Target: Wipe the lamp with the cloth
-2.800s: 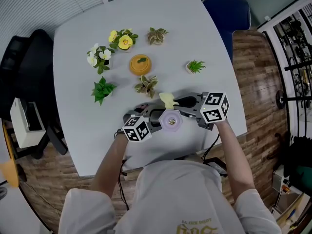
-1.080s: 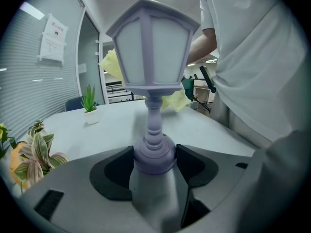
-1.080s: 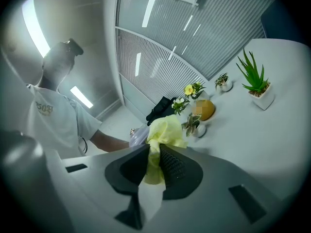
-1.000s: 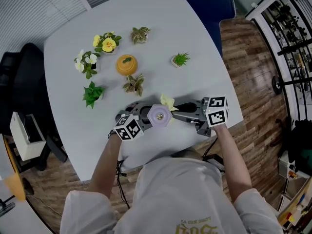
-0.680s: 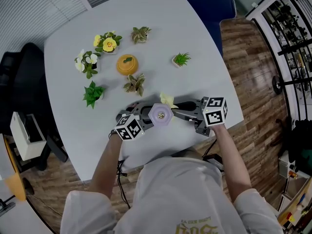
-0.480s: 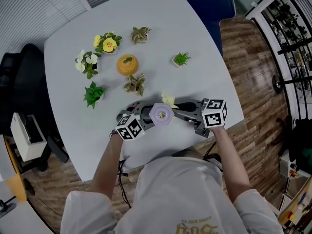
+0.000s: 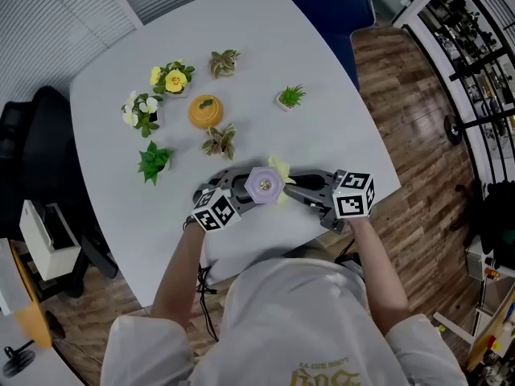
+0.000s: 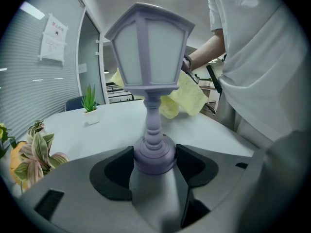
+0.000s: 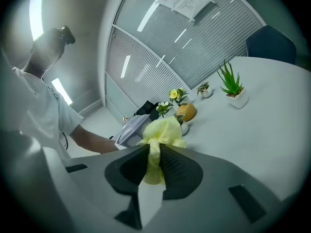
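Note:
A lavender lantern-shaped lamp (image 7: 263, 185) stands upright just above the table's near edge. My left gripper (image 7: 241, 193) is shut on its round base (image 8: 154, 154), one pad on each side, and the lantern head (image 8: 148, 52) rises above the jaws. A pale yellow cloth (image 7: 280, 170) is bunched against the lamp's far right side. My right gripper (image 7: 294, 188) comes in from the right, shut on the cloth. The cloth's tail (image 9: 154, 166) is pinched between the pads and its puff (image 9: 164, 128) sticks out toward the lamp (image 9: 130, 130). From the left gripper view the cloth (image 8: 187, 93) hangs behind the lantern.
Several small potted plants (image 7: 220, 141) and an orange pot (image 7: 205, 112) stand beyond the lamp on the white table (image 7: 338, 127). A blue chair (image 7: 330, 6) is at the far right and a black chair (image 7: 44, 159) at the left. The person's torso (image 7: 298, 328) is at the near edge.
The right gripper has tilted a little, its marker cube sliding toward the table's near edge, with the cloth still at the lamp. The left gripper and lamp have stayed put.

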`<action>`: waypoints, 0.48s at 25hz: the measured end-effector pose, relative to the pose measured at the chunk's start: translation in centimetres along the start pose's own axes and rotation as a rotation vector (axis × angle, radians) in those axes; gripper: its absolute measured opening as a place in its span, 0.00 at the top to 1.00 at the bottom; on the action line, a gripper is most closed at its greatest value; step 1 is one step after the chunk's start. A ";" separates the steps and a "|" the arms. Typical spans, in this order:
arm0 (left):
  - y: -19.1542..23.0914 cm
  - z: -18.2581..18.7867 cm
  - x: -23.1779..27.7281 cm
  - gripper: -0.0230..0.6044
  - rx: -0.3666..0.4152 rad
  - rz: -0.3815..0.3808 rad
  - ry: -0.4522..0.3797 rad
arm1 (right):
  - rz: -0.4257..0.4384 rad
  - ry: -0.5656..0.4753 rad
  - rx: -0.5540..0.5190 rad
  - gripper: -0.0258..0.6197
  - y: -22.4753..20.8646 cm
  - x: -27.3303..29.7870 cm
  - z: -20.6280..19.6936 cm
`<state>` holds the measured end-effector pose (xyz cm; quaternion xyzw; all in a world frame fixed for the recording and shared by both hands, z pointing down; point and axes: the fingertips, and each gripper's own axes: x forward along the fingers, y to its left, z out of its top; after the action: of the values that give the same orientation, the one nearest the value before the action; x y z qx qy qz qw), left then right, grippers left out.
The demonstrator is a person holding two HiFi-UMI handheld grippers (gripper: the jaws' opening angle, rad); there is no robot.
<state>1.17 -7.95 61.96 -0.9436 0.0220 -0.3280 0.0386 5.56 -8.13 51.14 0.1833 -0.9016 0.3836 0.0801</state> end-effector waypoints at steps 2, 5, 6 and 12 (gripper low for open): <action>0.0 0.0 0.0 0.52 -0.002 0.002 0.001 | -0.010 -0.019 0.006 0.85 0.4 -0.2 -0.1; 0.0 0.0 0.0 0.52 -0.008 0.003 0.005 | -0.014 -0.055 0.027 0.85 1.2 -0.5 -0.1; 0.0 0.0 0.0 0.52 -0.011 0.002 0.008 | -0.018 -0.071 0.034 0.85 1.4 -0.7 0.0; -0.1 0.0 0.0 0.52 -0.040 0.005 0.024 | -0.022 -0.172 0.081 0.85 2.6 -1.4 0.2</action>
<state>1.20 -7.87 62.00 -0.9401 0.0315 -0.3389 0.0201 5.82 -6.25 48.88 0.2286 -0.8868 0.4017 -0.0010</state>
